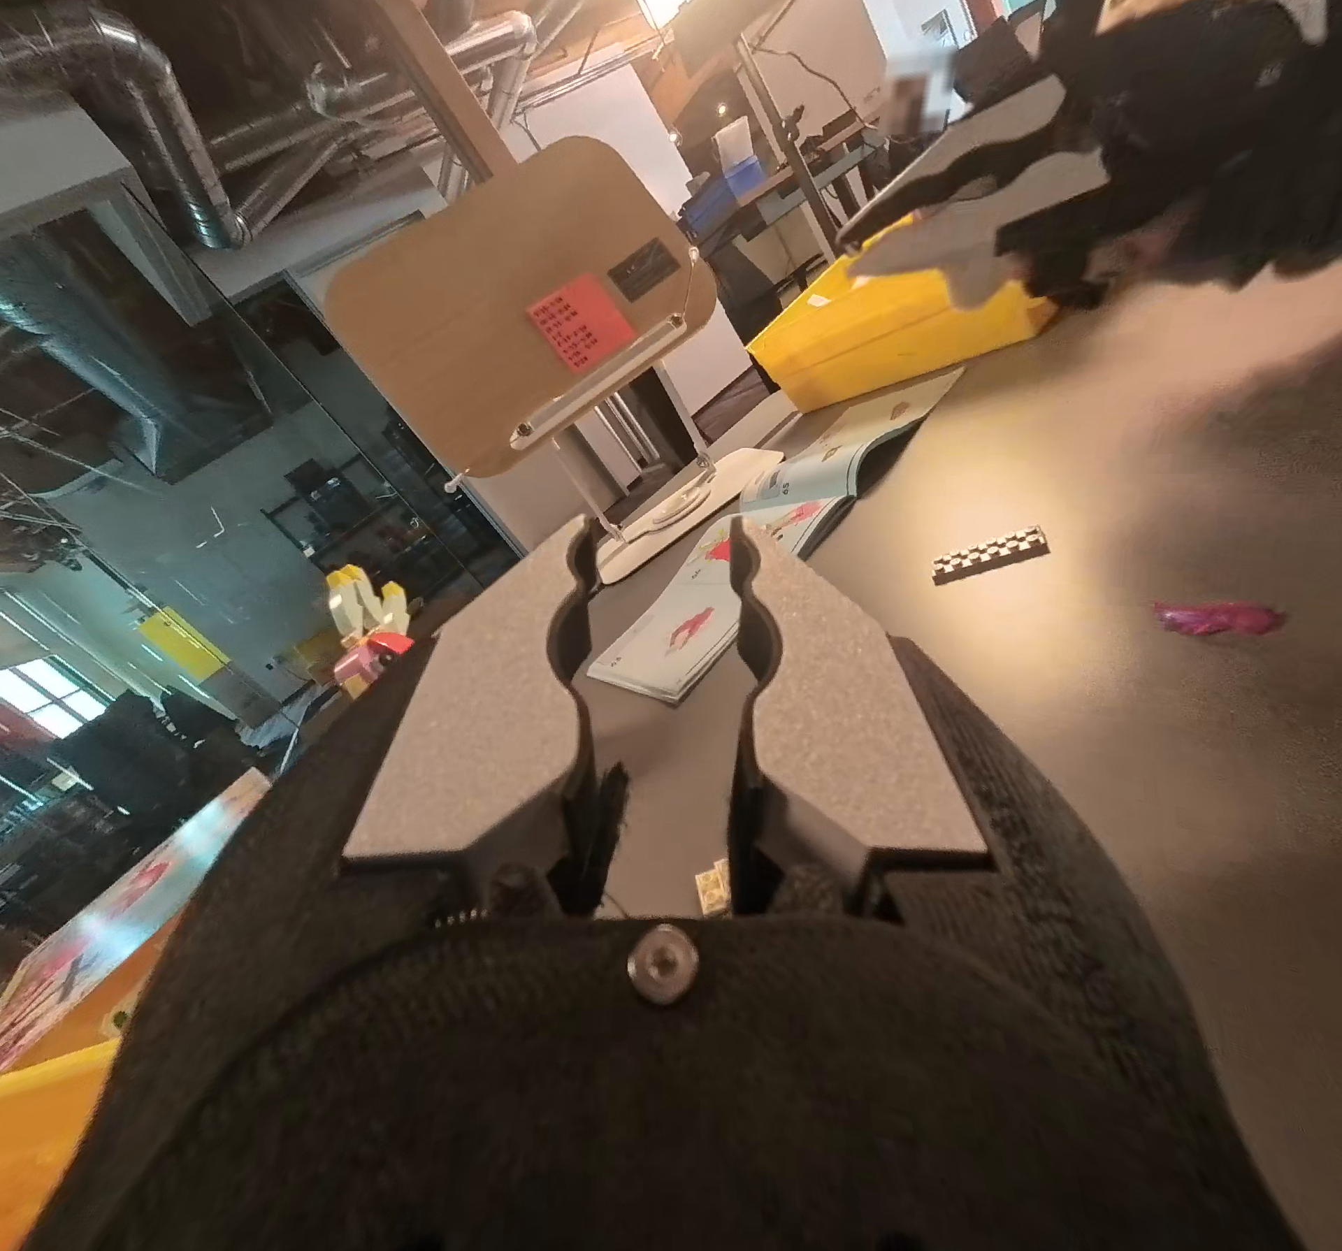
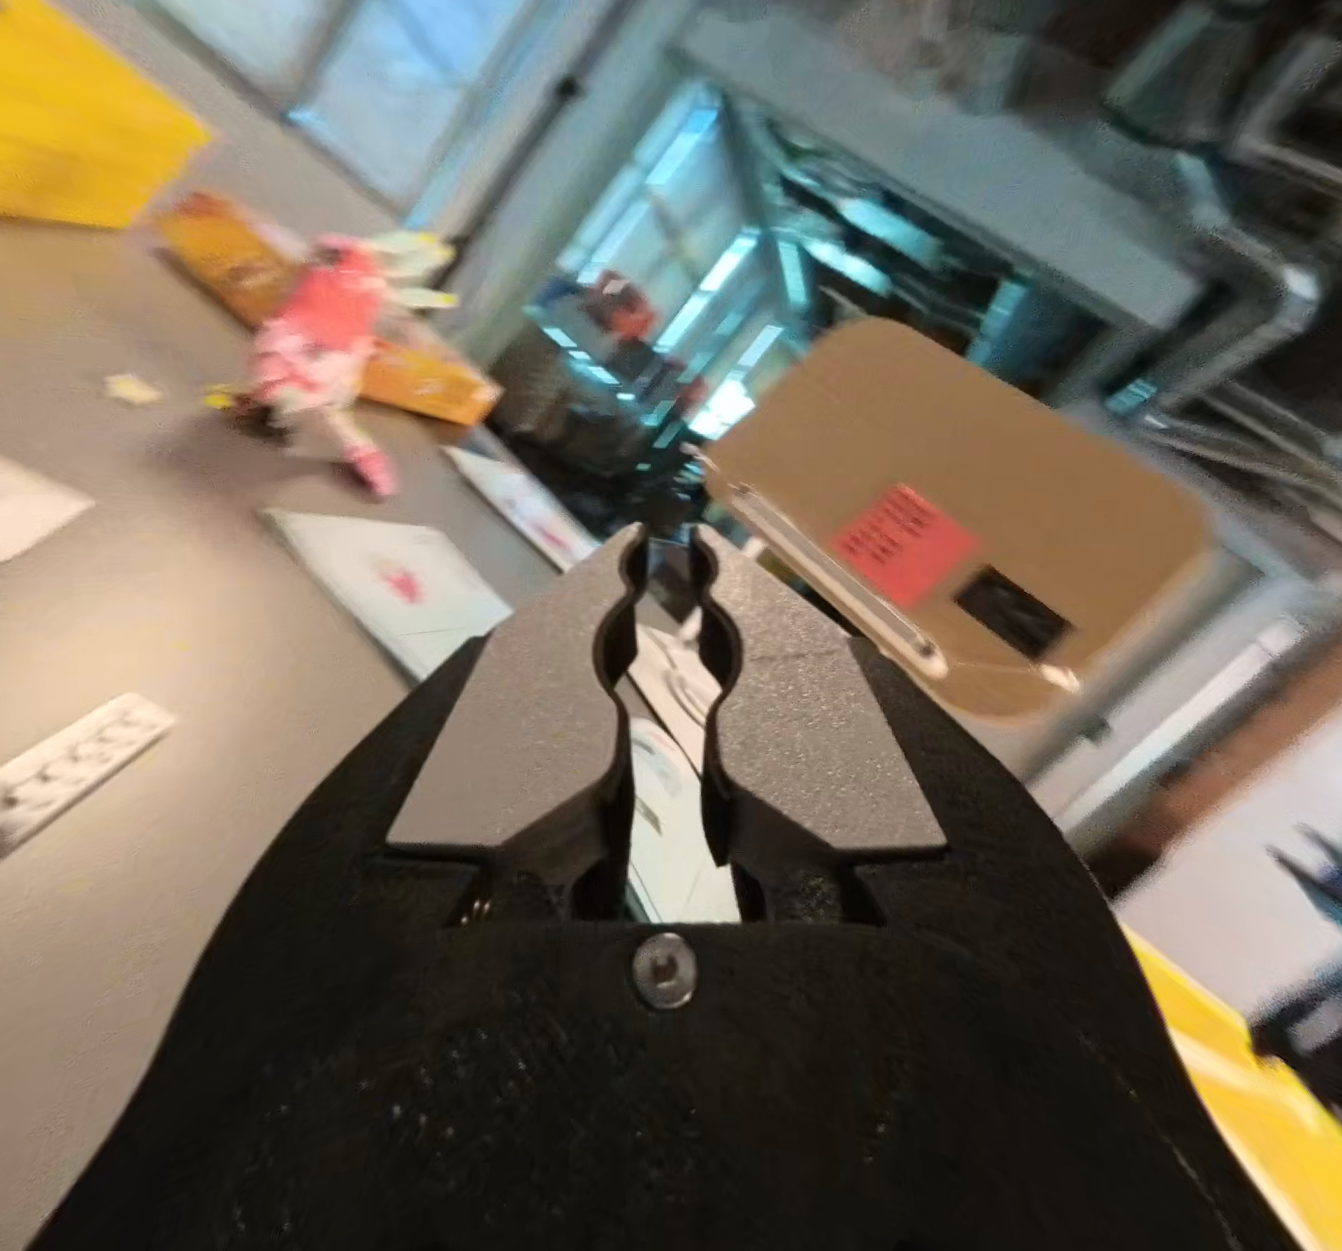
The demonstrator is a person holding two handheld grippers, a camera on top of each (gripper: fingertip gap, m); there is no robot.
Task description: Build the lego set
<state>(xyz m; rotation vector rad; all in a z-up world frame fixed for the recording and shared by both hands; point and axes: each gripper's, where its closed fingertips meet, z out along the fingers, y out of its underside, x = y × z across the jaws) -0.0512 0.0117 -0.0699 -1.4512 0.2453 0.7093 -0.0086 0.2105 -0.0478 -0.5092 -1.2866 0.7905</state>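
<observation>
My left gripper (image 1: pixel 664 541) hangs spread and bare above the open booklet (image 1: pixel 675 642) on the table (image 1: pixel 1053 744). My right gripper (image 2: pixel 669 541) is parted narrowly, gripping nothing, near the wooden stand (image 2: pixel 944 490).

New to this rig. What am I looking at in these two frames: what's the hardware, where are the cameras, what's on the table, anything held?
There is no robot arm: a person carries a two-finger gripper in each hand, and each has a wide-angle camera looking forward along its fingers.

In the left wrist view, the left gripper is open and empty above a grey table. On the table lie open instruction booklets, a black studded plate, a pink scrap, a yellow bin and a brick figure. A wooden board on a white stand rises behind. The right gripper shows at upper right.

The right wrist view is blurred; its fingers stand slightly apart, holding nothing.
</observation>
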